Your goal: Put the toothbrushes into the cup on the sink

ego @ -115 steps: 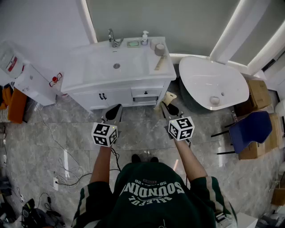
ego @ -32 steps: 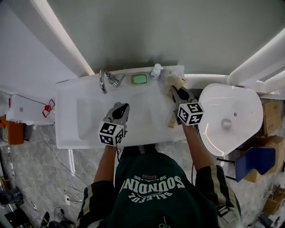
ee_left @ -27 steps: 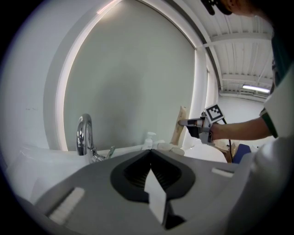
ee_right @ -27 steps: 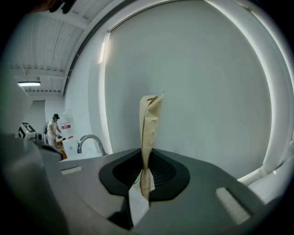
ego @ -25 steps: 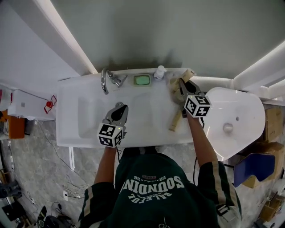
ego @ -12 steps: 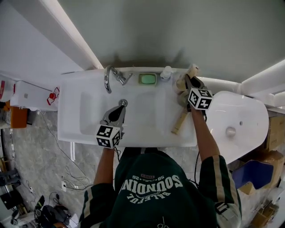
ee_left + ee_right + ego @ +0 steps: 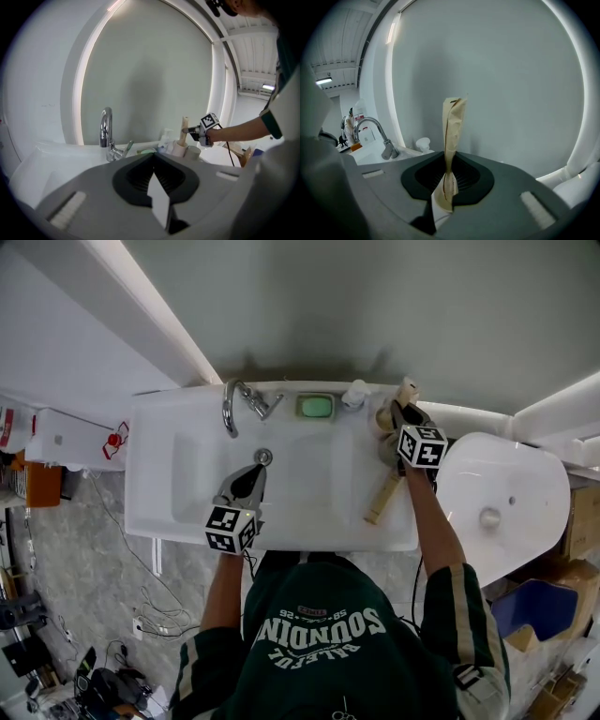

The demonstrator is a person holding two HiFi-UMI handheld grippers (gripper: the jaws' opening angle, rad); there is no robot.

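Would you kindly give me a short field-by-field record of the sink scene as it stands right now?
Right gripper: fingers shut on a paper-wrapped toothbrush, held upright
Left gripper: fingers together, nothing between them, over the basin of the sink
Cup: back right corner of the sink top, right beside the held toothbrush
Second toothbrush: lying flat on the sink's right side
Faucet: back centre-left
Task state: cannot tell whether the held toothbrush's lower end is in the cup
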